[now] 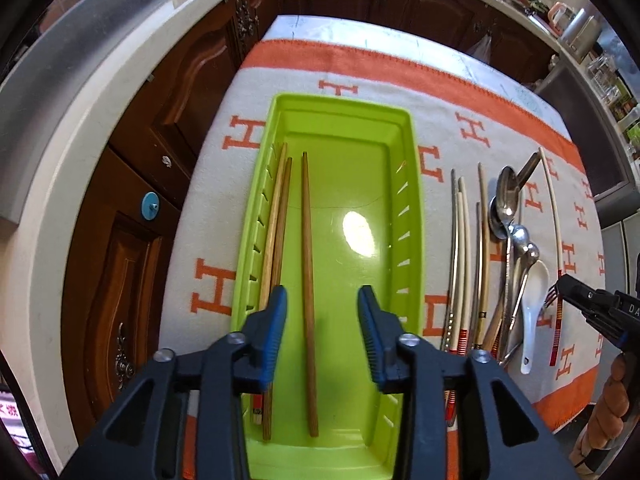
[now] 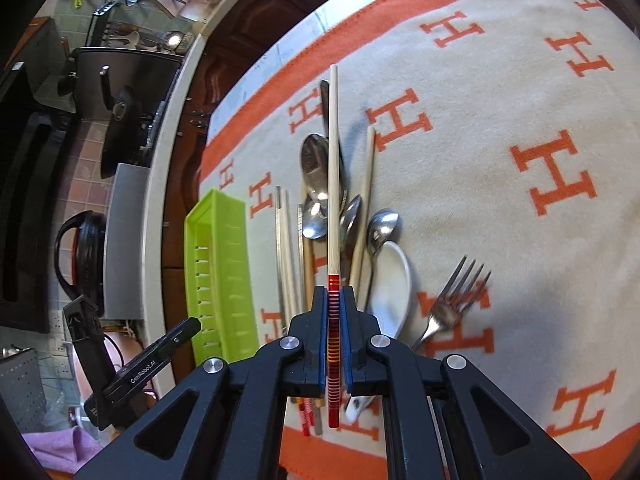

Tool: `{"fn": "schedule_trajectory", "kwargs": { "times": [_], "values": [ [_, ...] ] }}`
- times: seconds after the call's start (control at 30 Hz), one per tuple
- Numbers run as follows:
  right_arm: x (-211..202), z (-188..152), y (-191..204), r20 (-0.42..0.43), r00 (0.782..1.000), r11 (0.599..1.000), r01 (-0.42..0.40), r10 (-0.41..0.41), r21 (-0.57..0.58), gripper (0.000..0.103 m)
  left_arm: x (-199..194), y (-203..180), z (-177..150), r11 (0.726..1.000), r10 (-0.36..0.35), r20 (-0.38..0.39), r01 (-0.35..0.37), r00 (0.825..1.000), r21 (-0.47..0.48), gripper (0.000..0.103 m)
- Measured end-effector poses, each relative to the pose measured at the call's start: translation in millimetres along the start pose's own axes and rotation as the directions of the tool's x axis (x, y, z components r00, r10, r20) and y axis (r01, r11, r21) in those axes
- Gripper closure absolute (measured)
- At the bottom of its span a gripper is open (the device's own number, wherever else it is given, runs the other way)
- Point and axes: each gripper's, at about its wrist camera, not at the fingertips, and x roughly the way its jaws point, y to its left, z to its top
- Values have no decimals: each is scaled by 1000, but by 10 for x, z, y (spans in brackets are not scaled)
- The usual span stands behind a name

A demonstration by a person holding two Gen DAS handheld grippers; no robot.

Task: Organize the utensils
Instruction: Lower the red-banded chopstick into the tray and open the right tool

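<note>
Utensils partly sorted into a tray

Lime-green plastic tray (image 1: pixel 414 184) holds three brown wooden chopsticks (image 1: pixel 307 280) lengthwise; pale chopsticks (image 1: pixel 464 248), steel spoons (image 1: pixel 506 200), white ceramic spoon (image 1: pixel 534 300) and a fork (image 2: pixel 454 300) lie alongside.

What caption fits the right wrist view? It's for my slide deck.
Right gripper shut on a red-banded chopstick, above spoons and fork on the H-patterned cloth.

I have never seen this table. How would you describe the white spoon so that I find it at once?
Start at the bright green plastic tray on the cream and orange cloth. Beside it lies a row of loose chopsticks and cutlery. Near the row's far side from the tray, next to a metal fork, is the white ceramic soup spoon: the only white, deep-bowled spoon among shiny metal ones.
</note>
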Motion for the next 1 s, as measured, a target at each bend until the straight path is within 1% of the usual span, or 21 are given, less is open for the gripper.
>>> {"fn": "schedule_trajectory", "kwargs": {
  "times": [0.07, 0.17, 0.23, 0.27, 0.3, 0.33, 0.47, 0.53, 0.6, 0.73, 0.87, 1.0],
  "values": [
    [-81, -61, 54, 1, 1000, 1000, -10, 10, -14, 97, -94, 15, -41, 1000, 2, 26, -2, 1000, -4, 61],
    [-143, -159, 194, -6, 1000, 999, -30, 30, -44, 97, -215, 51, -110, 1000, 16, 57, -15, 998, -13, 61],
    [-181, -245, 316, -17, 999, 996, -44, 43, -75, 97, -285, 100, -157, 999, 25, 78, -23, 997, -26, 59],
    [-184, -282, 381, -23, 999, 995, -47, 45, -91, 97, -306, 126, -171, 999, 28, 84, -26, 996, -30, 55],
    [-179, -326, 461, -32, 998, 993, -52, 49, -109, 97, -338, 159, -195, 999, 36, 96, -32, 995, -37, 52],
    [-168, -367, 538, -42, 998, 991, -55, 50, -124, 97, -357, 188, -208, 998, 44, 105, -39, 993, -43, 50],
    [-126, -509, 871, -79, 996, 979, -56, 41, -198, 97, -448, 335, -266, 994, 96, 150, -85, 984, -75, 50],
    [-49, -567, 1048, -103, 994, 973, -56, 33, -226, 97, -475, 396, -285, 992, 100, 163, -86, 982, -89, 49],
    [52, -615, 1205, -125, 992, 968, -50, 20, -244, 97, -494, 463, -300, 992, 90, 172, -72, 981, -104, 48],
    [337, -662, 1449, -167, 986, 964, -30, -16, -265, 97, -483, 553, -324, 991, 87, 183, -66, 979, -119, 48],
    [659, -688, 1596, -211, 976, 966, -12, -45, -259, 97, -413, 650, -351, 989, 89, 173, -66, 981, -130, 47],
    [922, -690, 1624, -248, 966, 969, 16, -79, -247, 97, -335, 741, -362, 988, 83, 160, -59, 984, -144, 47]
  ]
}}
